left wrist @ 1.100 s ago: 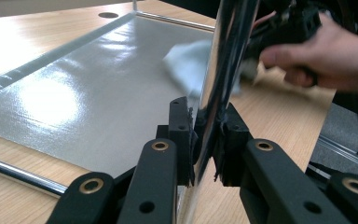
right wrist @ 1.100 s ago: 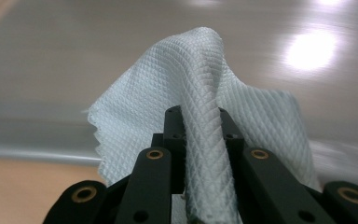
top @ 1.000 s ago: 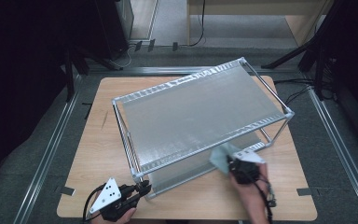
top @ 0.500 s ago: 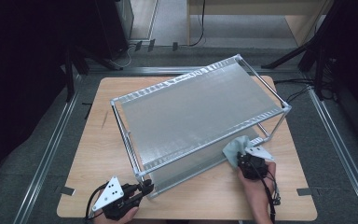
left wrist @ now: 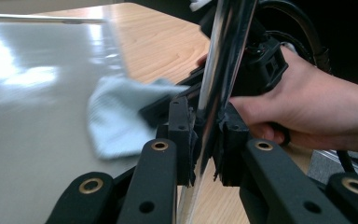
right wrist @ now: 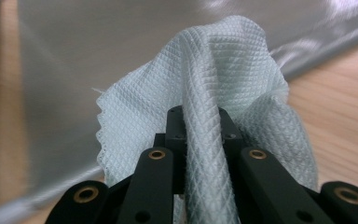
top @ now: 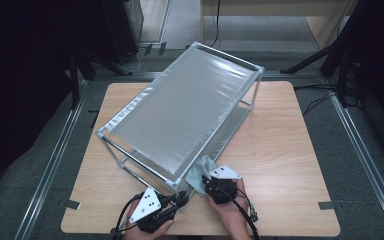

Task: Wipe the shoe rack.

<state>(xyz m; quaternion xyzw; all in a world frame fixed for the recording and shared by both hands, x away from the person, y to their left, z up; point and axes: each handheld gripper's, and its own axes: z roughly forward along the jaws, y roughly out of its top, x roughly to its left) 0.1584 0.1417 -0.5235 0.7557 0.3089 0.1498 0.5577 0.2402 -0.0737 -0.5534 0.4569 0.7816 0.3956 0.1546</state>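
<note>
1. Rack swung round since 0.5 s ago: long side then ran left-right across counter, now runs diagonally, far end up-right, near corner by both hands.
2. Left gripper moved right from bottom-left, fingers clamped on chrome corner post of rack.
3. Right gripper shifted left, now just beside left one; fingers closed on pale blue cloth.
4. Cloth pressed on lower shelf edge at near corner, formerly farther right.
</note>
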